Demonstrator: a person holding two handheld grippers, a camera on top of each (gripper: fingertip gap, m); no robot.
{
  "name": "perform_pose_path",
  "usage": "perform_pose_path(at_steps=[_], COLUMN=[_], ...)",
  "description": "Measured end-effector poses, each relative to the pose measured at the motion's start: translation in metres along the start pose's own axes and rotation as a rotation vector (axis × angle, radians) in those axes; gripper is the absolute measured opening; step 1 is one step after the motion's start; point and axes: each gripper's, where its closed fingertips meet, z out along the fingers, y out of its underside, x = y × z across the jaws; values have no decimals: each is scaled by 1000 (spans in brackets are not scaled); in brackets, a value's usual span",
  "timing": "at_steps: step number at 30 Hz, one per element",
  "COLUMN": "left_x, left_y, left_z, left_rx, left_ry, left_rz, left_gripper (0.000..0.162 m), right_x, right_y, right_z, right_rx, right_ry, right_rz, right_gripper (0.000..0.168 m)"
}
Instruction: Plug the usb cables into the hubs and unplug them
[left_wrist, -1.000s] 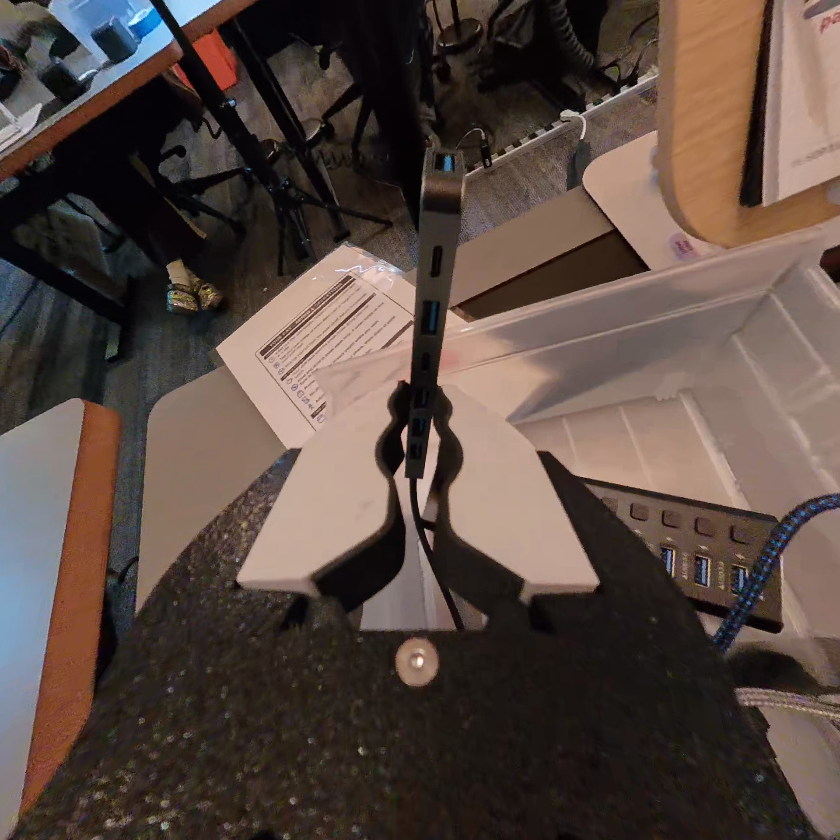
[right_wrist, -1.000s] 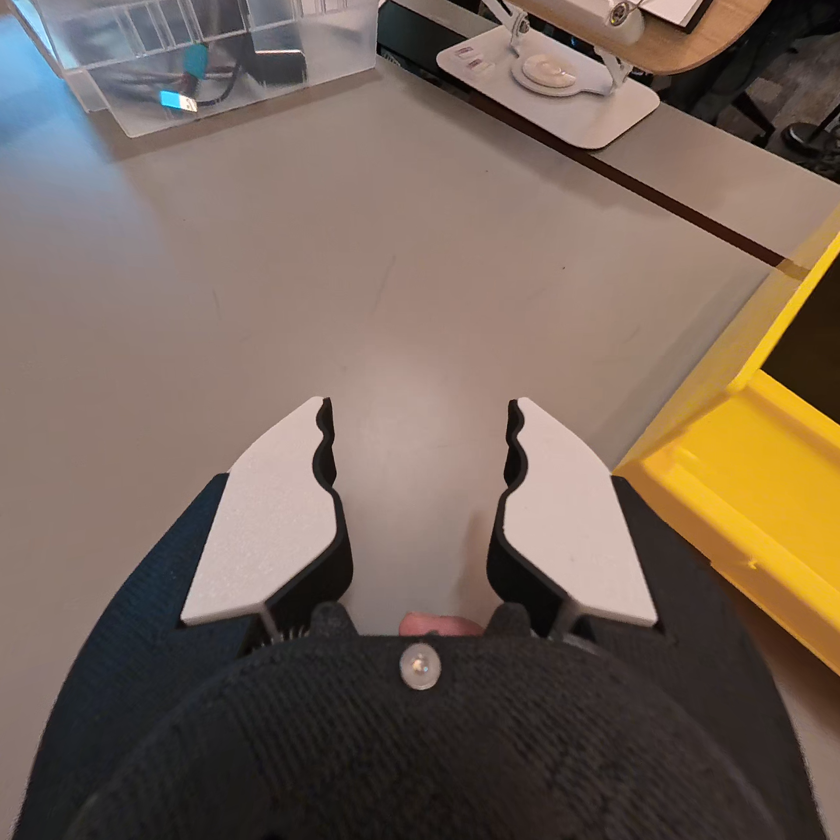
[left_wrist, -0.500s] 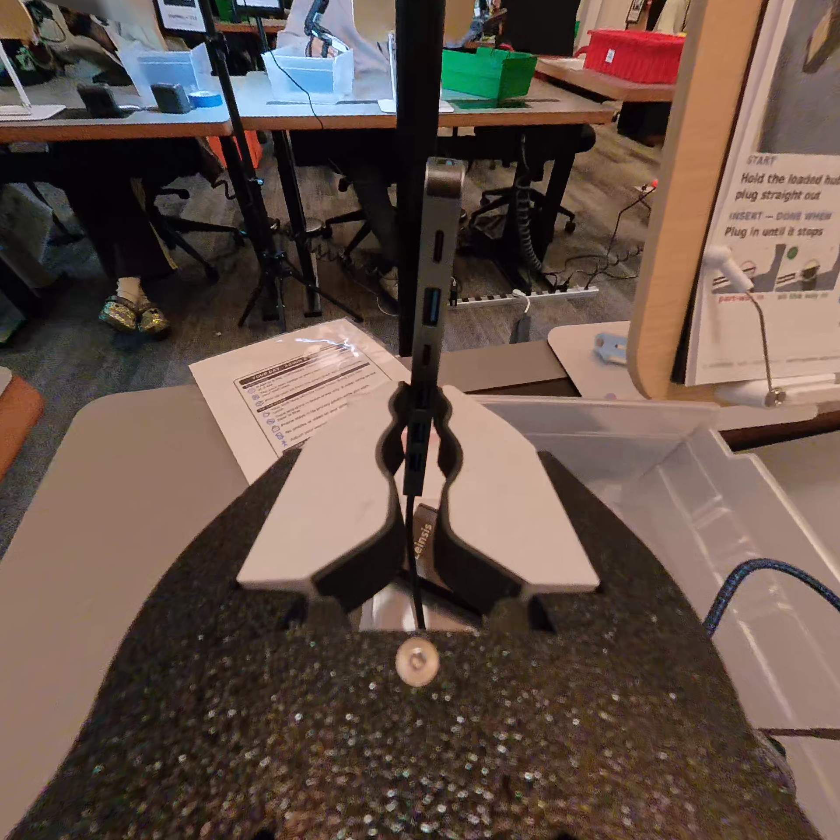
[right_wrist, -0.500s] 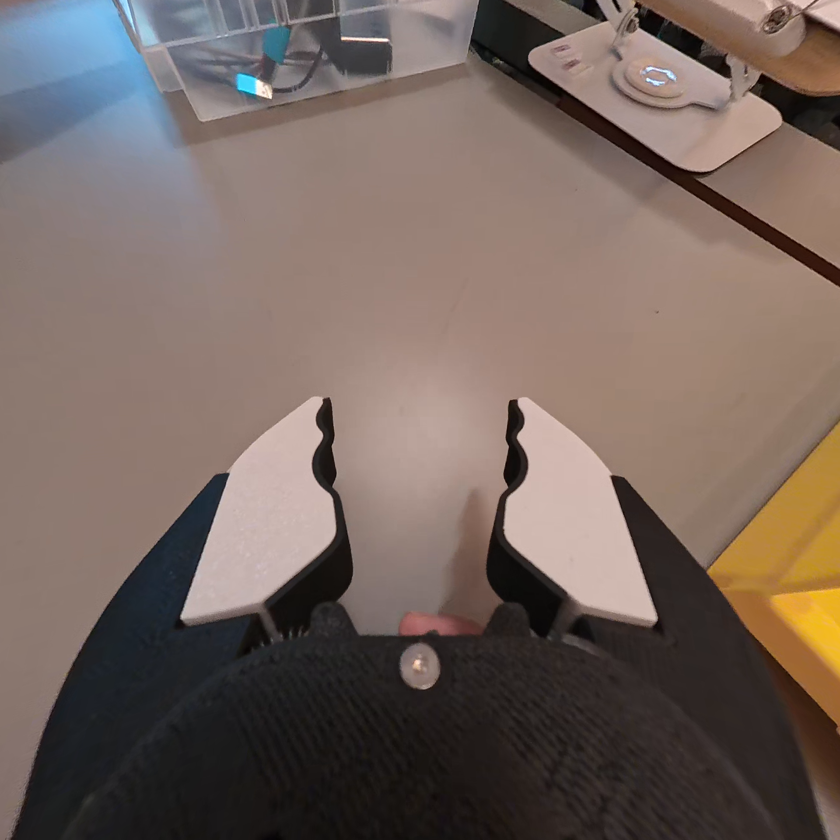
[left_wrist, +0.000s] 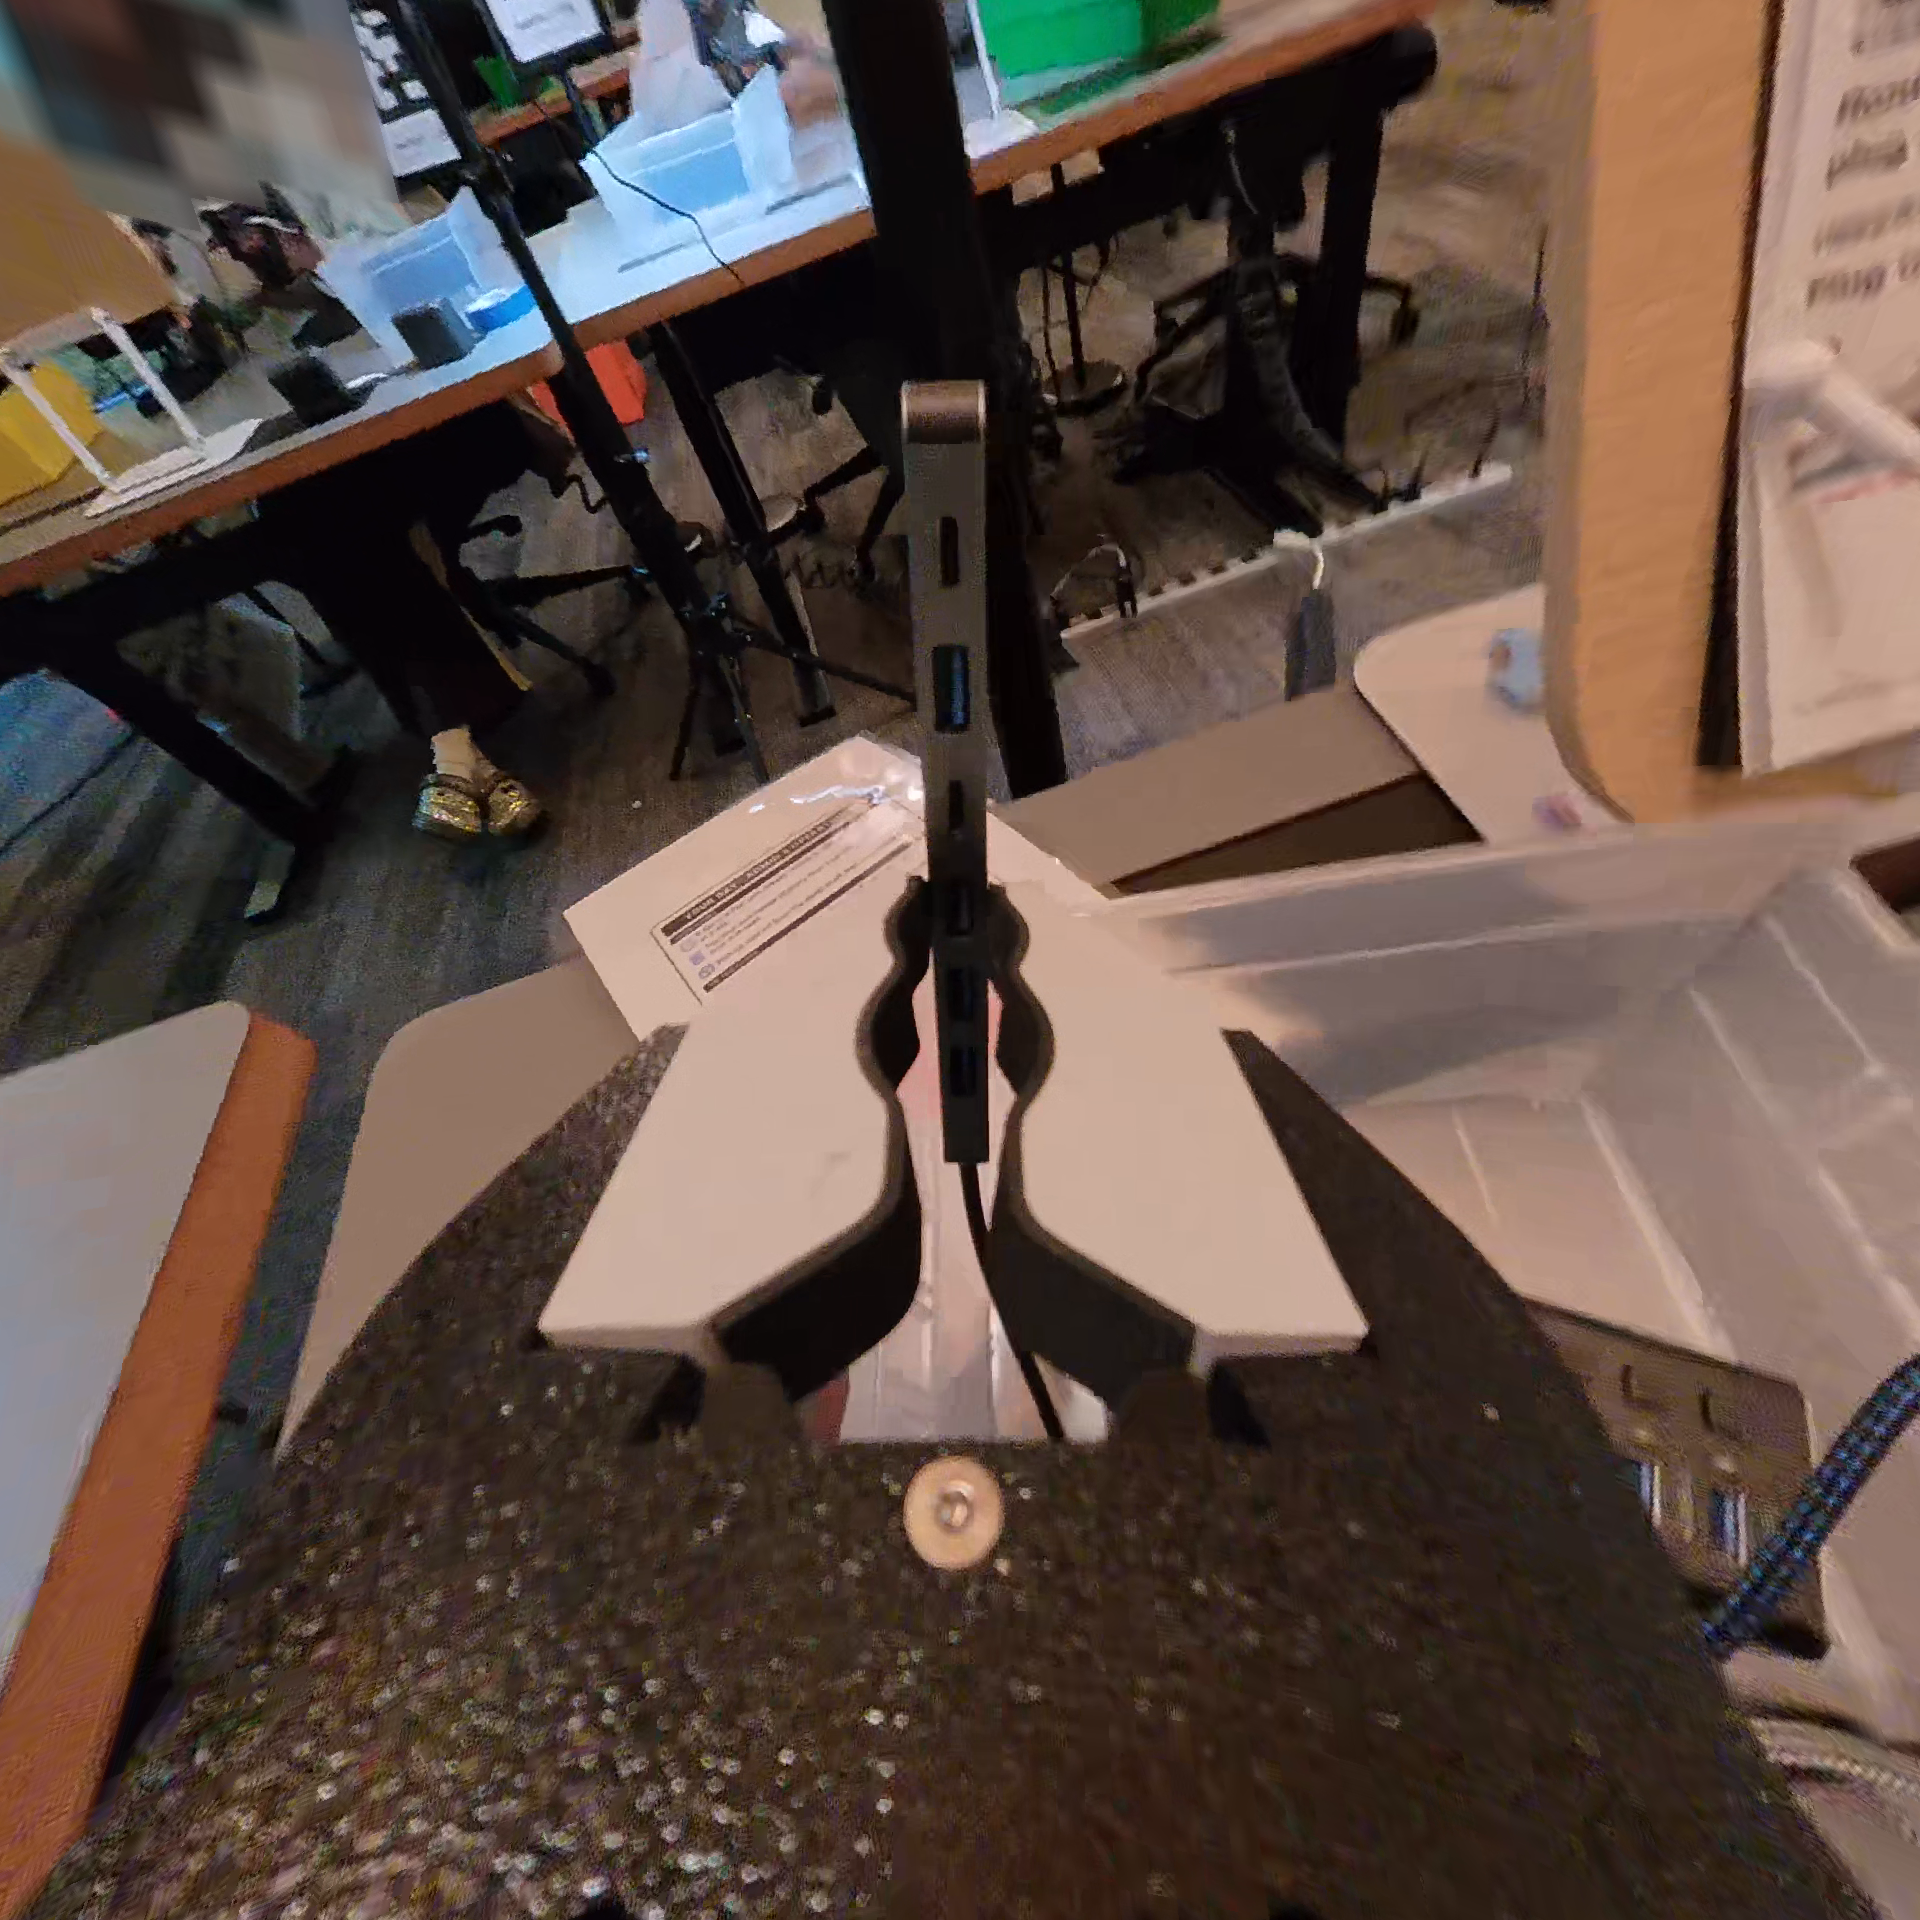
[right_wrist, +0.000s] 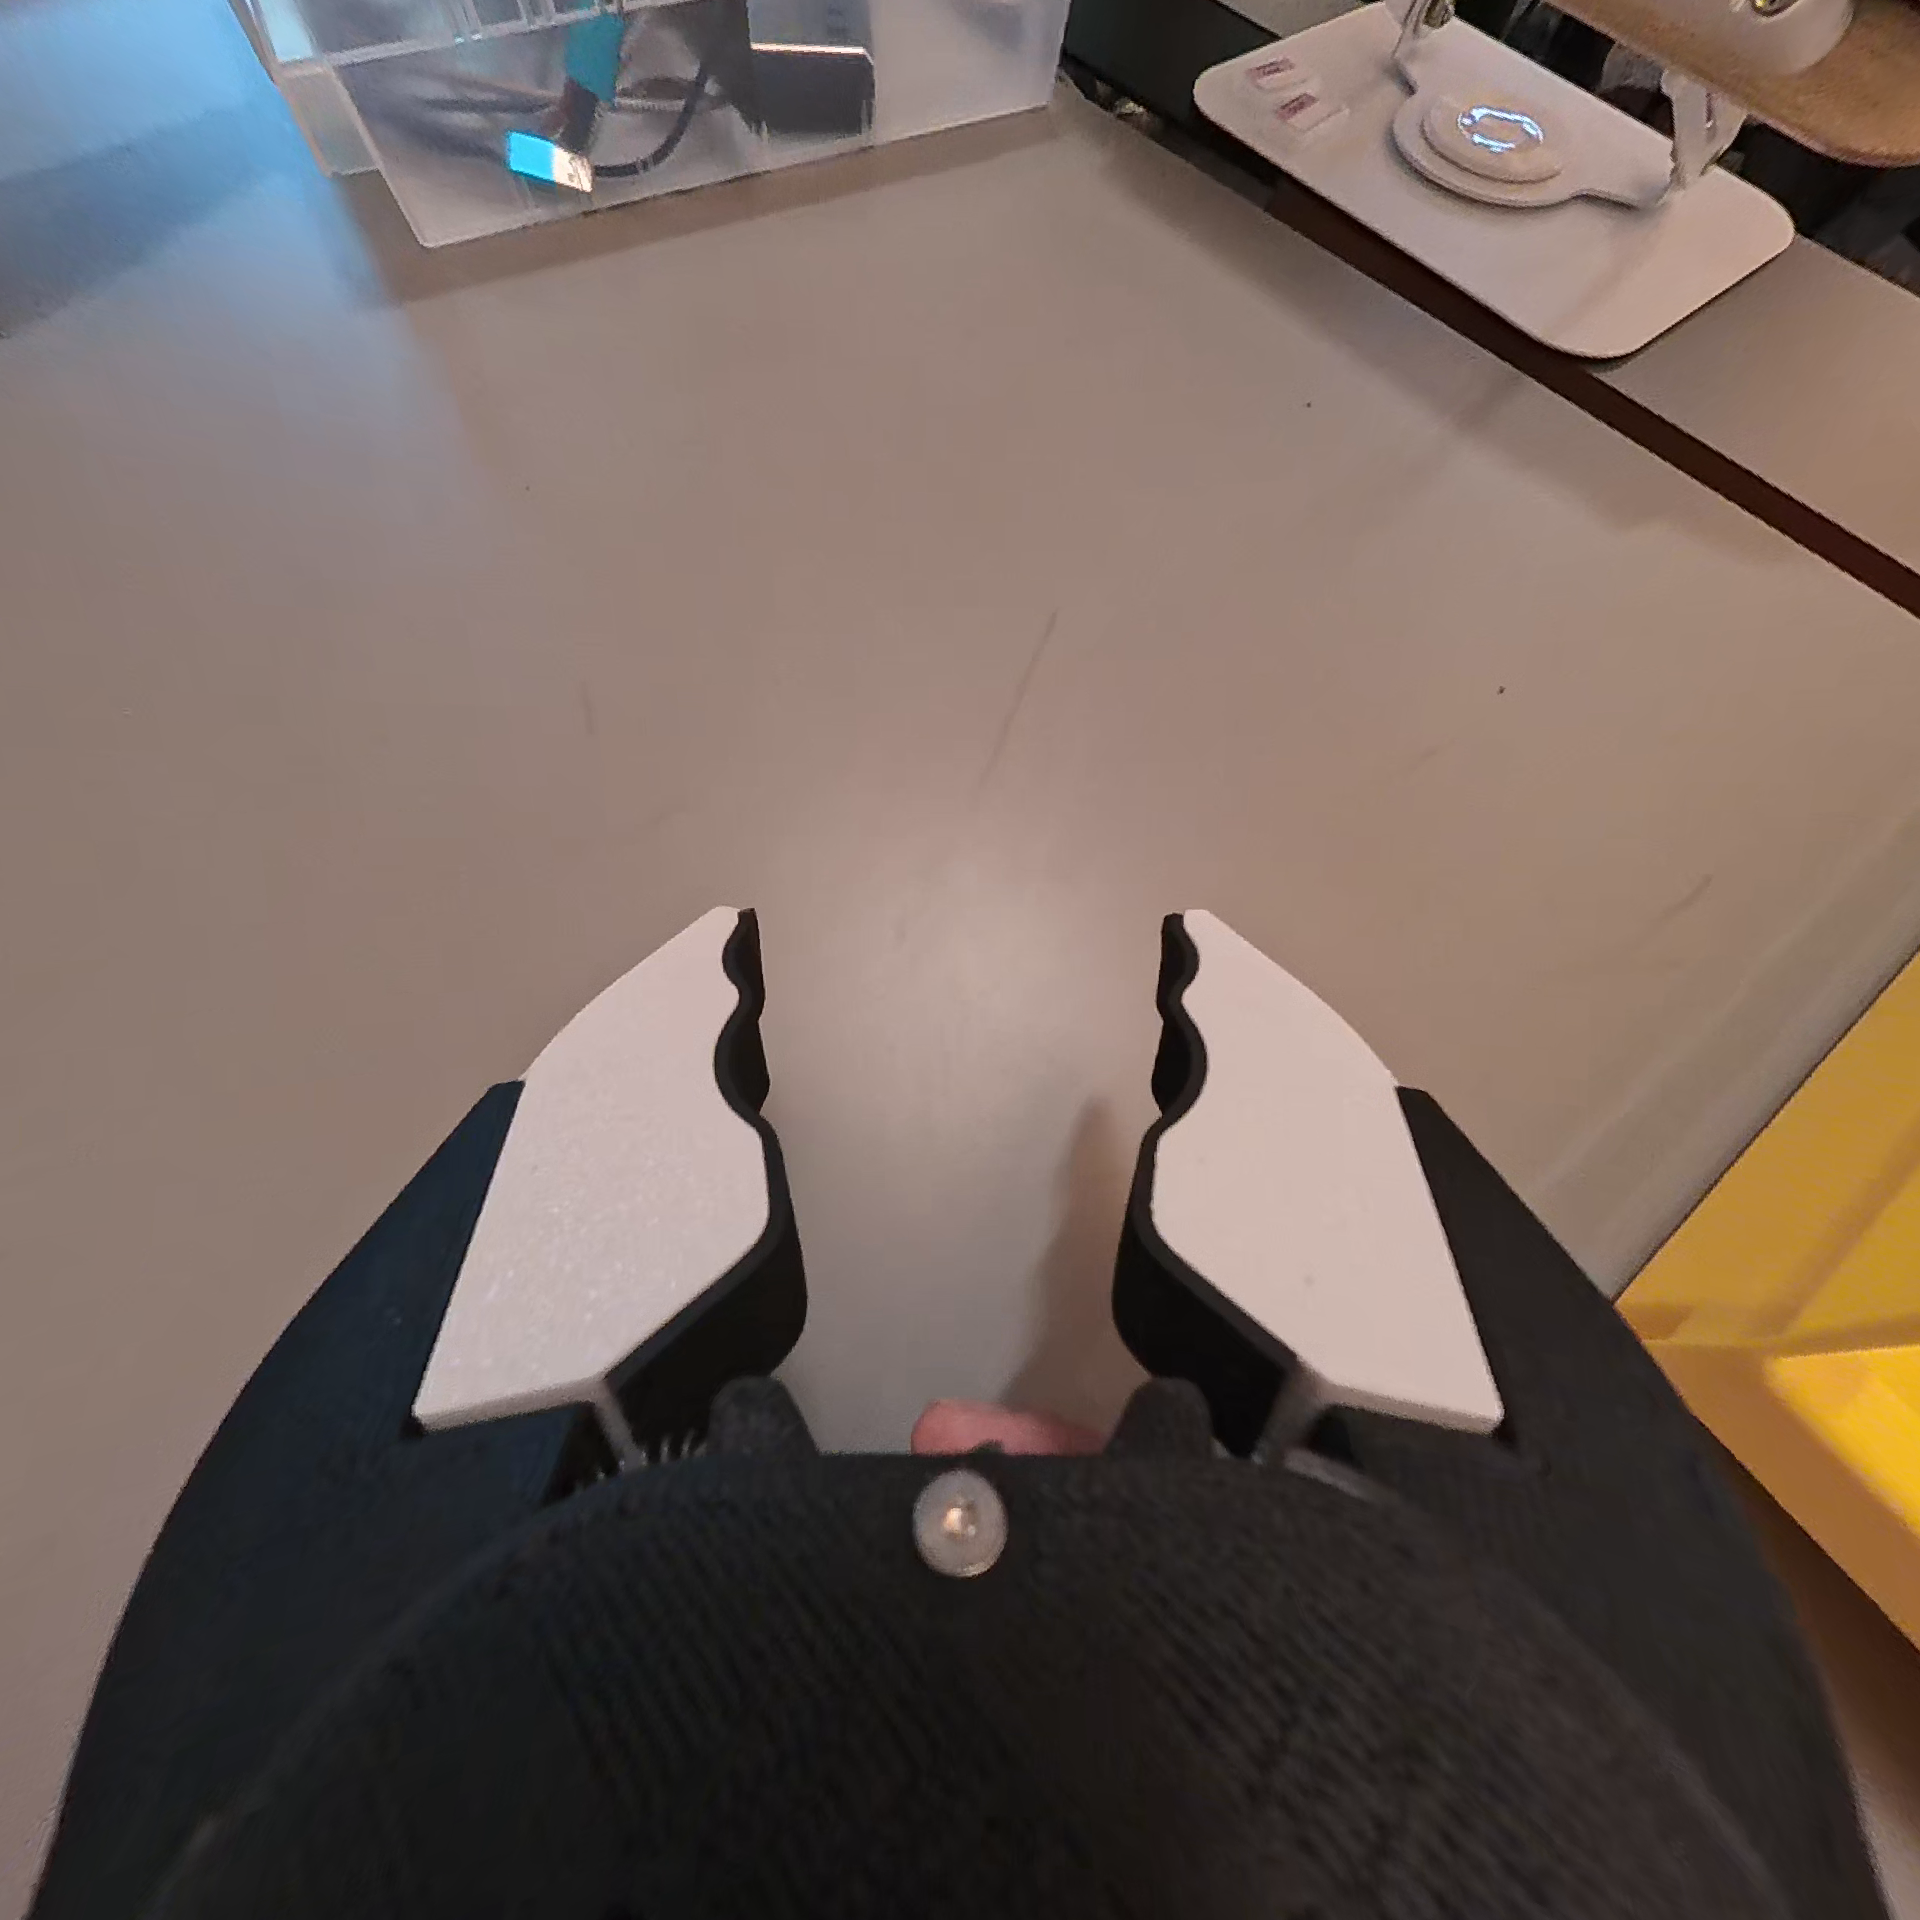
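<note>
Grey hub between left gripper fingers

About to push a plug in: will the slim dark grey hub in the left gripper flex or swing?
The slim dark grey metal-looking hub probably stays stiff. The left gripper pinches only its lower part, so a sideways push may pivot it. Its thin black cable looks floppy.

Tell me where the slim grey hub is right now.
In the left wrist view, the slim grey hub stands upright at centre, clamped in the left tool, held above the printed sheet and beside the clear bin.
</note>
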Motion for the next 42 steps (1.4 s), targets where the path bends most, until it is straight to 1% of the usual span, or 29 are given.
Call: perform_pose_path(at_steps=[2, 3, 4, 6, 9, 12, 14, 18, 20, 24, 27, 29, 30, 32, 34, 36, 37, 39, 41, 42], left_x=[-10, -12, -17, -30, -33, -29, -21, 14, 36, 80, 109, 126, 136, 155, 171, 176, 179, 181, 179, 178], left_y=[-9, -12, -14, -13, -8, 6, 14, 34, 41, 50, 56, 58, 61, 65, 71, 80, 83, 87, 88, 87], left_z=[-3, -4, -7, -12, -15, -19, -28, -67, -94, -142, -170, -179, -182, -185, -184, -181, -178, -174, -170, -168], left_rx=[89, 142, 181, 206, 168, 79, 35, -60, -77, -114, -136, -147, -164, -195, -220, -263, -282, -314, -328, -326], left_ry=[-9, 24, 34, -4, -3, -33, -31, -25, -28, -7, 10, 24, 39, 75, 112, 103, 111, 125, 125, 127], left_rz=[-171, -262, -326, -399, -411, -384, -397, -430, -436, -410, -371, -297, -235, -93, 34, 121, 138, 145, 118, 97], left_gripper=[9, 9, 10, 9, 9, 9, 9, 10, 9, 9, 9, 9, 10, 10, 10, 10, 10, 10, 10, 10], right_x=[-2, -3, -3, -4, -6, -21, -38, -69, -86, -110, -114, -122, -126, -126, -124, -115, -115, -120, -122, -122], right_y=[0, 0, 0, 1, -3, -23, -37, -58, -80, -133, -152, -155, -152, -144, -149, -150, -148, -144, -144, -144], right_z=[0, 0, 0, 0, 3, 14, 23, 42, 50, 56, 65, 74, 79, 90, 90, 91, 92, 93, 92, 92], right_rx=[1, 0, -1, 2, 26, 100, 126, 118, 174, 347, 361, 332, 300, 239, 268, 278, 272, 240, 239, 240], right_ry=[-3, -5, -6, -8, -27, -90, -152, -205, -227, -255, -226, -249, -260, -222, -225, -184, -183, -217, -214, -204], right_rz=[-3, -3, -5, -7, 23, 72, 50, -96, -145, -122, -115, -115, -112, -115, -64, -43, -46, -60, -74, -85], right_gripper=[73, 74, 74, 74, 73, 72, 72, 72, 68, 58, 52, 51, 51, 51, 49, 50, 45, 28, 24, 26])
